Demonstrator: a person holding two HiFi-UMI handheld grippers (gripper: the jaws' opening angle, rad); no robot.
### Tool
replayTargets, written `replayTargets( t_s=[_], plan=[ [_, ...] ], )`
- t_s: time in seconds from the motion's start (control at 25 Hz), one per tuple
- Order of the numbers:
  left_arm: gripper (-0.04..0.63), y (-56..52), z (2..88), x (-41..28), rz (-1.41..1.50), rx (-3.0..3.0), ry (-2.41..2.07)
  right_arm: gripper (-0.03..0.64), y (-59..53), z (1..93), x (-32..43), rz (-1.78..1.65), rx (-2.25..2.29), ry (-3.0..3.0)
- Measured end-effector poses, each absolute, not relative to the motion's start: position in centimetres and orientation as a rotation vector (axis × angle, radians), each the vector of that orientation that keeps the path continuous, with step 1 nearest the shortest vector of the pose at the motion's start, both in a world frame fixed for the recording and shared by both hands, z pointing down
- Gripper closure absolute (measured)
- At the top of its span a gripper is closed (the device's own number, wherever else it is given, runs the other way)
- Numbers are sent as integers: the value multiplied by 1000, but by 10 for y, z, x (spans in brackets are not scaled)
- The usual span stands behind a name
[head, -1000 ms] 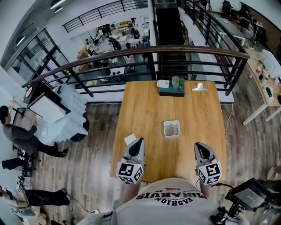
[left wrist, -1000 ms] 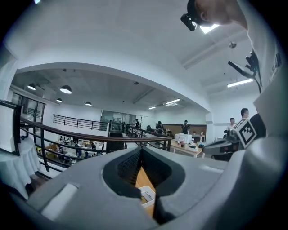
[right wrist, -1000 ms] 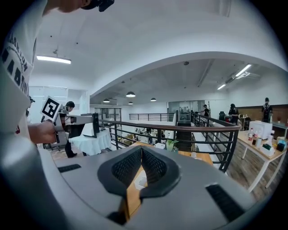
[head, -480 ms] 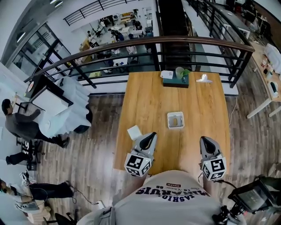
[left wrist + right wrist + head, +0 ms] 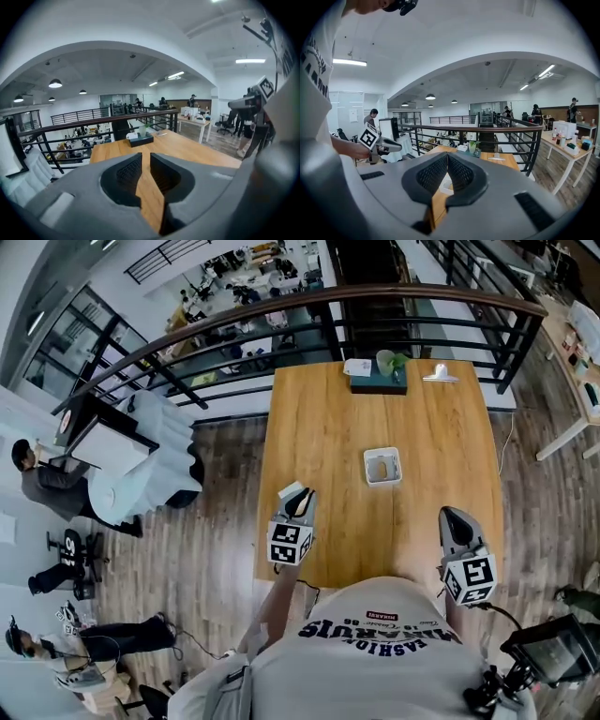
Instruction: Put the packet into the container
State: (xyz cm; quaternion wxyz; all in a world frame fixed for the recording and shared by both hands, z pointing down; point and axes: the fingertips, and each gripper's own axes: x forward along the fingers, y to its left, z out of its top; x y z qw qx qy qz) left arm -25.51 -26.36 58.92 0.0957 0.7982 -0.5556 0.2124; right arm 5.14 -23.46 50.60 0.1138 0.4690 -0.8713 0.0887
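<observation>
Head view: the white packet (image 5: 289, 490) lies at the left edge of the table (image 5: 328, 427), on its near half. The left gripper (image 5: 300, 498) points its tips right at the packet; I cannot tell whether they touch it. In the left gripper view its jaws stand a narrow crack apart, having just been opening, with only bare tabletop between them. The white container (image 5: 367, 467) sits mid-table, well apart from the packet, with something brownish inside. The right gripper (image 5: 453, 514) hangs over the near right corner, its jaws pressed together at the tips and holding nothing.
</observation>
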Motion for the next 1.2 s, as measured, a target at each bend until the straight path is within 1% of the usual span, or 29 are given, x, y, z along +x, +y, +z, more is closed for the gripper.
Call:
replayTargets(
  t_s=[0.16,0.28,0.4,0.56,0.64,0.8,0.92,1.0,1.08,1.2],
  plan=[
    [528,-276,650,-298,945,2290,-1626,607,-233,506,50,267,1378,-2554],
    [490,-280,683,-325,1082,2223,-1578,608,-230,505,50,268,1374,-2548],
    [438,-284,721,-341,1212,2160,-1448,607,-229,505,53,270,1384,-2534],
    [362,-291,765,-349,1341,2149,-1242,607,-233,506,55,274,1387,-2524],
    [304,-292,782,-351,1414,2152,-1154,609,-235,507,54,274,1377,-2516],
    [230,-290,808,-361,1609,2133,-1008,607,-233,512,49,283,1348,-2510],
    [139,-290,833,-374,1734,2104,-928,607,-233,516,46,297,1329,-2508],
    [97,-289,848,-379,1795,2085,-866,607,-233,517,44,303,1318,-2507],
    [72,-286,862,-385,1835,2056,-804,607,-234,517,42,307,1310,-2506],
    [69,-282,881,-393,1832,2000,-750,607,-235,517,43,312,1305,-2496]
  ],
)
